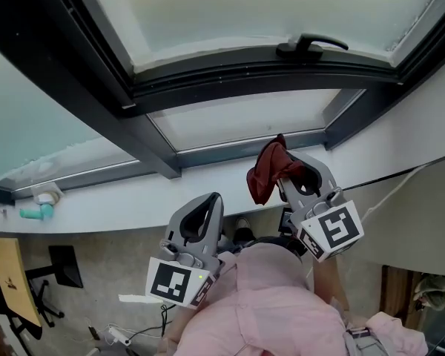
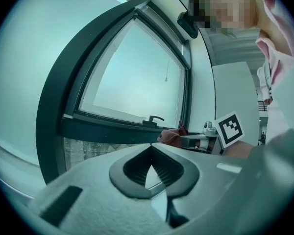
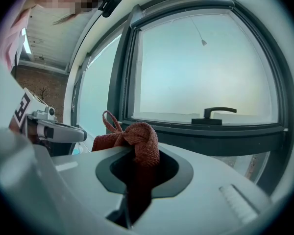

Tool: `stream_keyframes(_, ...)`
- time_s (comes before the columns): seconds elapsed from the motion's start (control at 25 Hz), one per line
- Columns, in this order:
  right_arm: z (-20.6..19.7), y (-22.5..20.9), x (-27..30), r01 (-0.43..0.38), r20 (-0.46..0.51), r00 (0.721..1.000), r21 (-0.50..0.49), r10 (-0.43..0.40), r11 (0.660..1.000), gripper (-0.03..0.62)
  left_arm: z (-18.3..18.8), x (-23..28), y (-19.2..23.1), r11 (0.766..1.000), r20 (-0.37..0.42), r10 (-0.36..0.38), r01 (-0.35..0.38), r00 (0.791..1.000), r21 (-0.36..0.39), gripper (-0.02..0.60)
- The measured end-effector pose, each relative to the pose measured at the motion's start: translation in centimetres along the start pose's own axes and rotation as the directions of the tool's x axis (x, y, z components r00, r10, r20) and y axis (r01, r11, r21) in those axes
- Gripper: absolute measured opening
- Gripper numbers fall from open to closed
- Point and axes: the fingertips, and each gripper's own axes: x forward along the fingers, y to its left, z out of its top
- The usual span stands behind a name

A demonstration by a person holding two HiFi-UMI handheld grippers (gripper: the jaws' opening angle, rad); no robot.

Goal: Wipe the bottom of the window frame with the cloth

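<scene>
A dark red cloth is bunched in my right gripper, which is shut on it just in front of the window's bottom frame. In the right gripper view the cloth bulges out between the jaws, below the dark lower frame bar and its handle. My left gripper hangs lower and to the left, over the white sill, its jaws shut with nothing between them. The left gripper view shows the cloth and the frame ahead.
A black window handle sits on the upper sash. A white sill runs below the glass, with a small teal and white object at its left end. A cable crosses the wall at right. Below are a floor and furniture.
</scene>
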Motion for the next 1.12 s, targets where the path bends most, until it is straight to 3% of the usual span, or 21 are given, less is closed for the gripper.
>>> stream_keyframes(0.56, 7.1, 7.6, 10.5, -0.12, 0.148, 0.98, -0.092, 0.133, 0.988, 0.063, 0.8, -3.3, 5.8, 1.0, -0.011, 0.026, -0.026, 1.0, -0.016, -0.003)
stream_keyframes(0.88, 9.7, 11.0, 19.4, -0.122, 0.133, 0.979, -0.217, 0.153, 0.969, 0.061, 1.4, -4.5, 9.1, 0.998, 0.012, 0.061, -0.061, 0.998, -0.014, -0.003)
stream_keyframes(1.12, 9.1, 12.1, 24.4, -0.052, 0.06, 0.995, -0.363, 0.079, 0.93, 0.061, 1.7, -5.1, 11.3, 0.996, 0.014, 0.091, -0.09, 0.996, -0.022, -0.003)
